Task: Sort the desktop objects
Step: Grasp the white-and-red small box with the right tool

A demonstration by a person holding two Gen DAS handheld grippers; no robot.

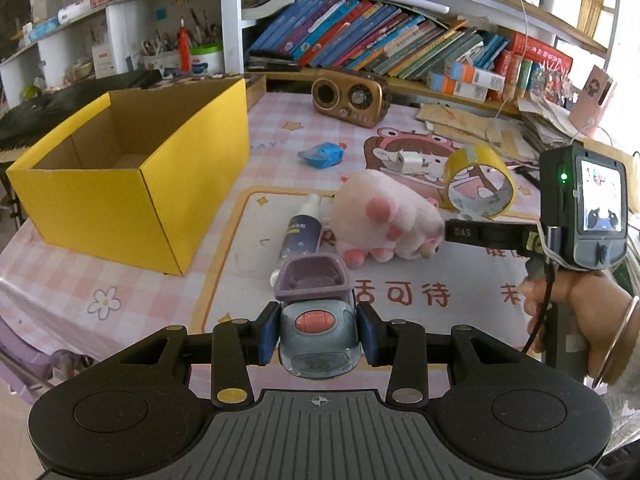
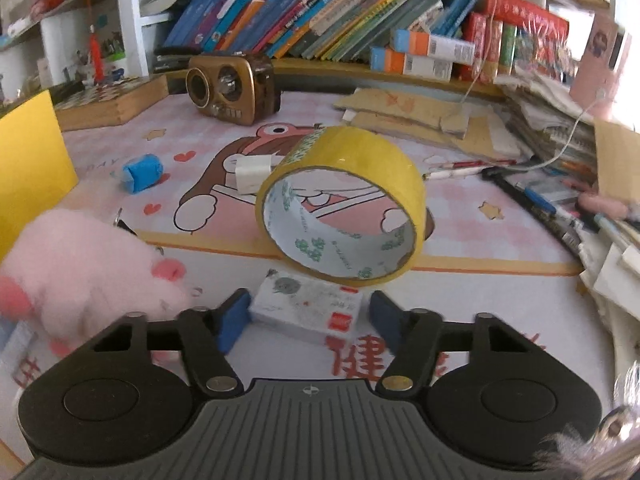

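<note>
My left gripper (image 1: 318,334) is shut on a grey-blue toy truck with a purple bed (image 1: 316,312), held above the pink mat. An open yellow cardboard box (image 1: 132,176) stands to the left. A pink plush paw (image 1: 384,216), a small spray bottle (image 1: 302,232) and a yellow tape roll (image 1: 480,186) lie ahead. My right gripper (image 2: 306,322) is open, its blue pads either side of a small white card box (image 2: 308,308) on the mat. The tape roll (image 2: 340,204) stands just beyond it, the plush paw (image 2: 80,264) to its left. The right gripper also shows in the left wrist view (image 1: 444,234), beside the plush.
A brown retro radio (image 1: 350,98) sits at the back under a shelf of books (image 1: 380,40). A blue crumpled wrapper (image 1: 322,154) and a white charger (image 1: 408,160) lie mid-mat. Papers and pens (image 2: 560,184) pile up on the right.
</note>
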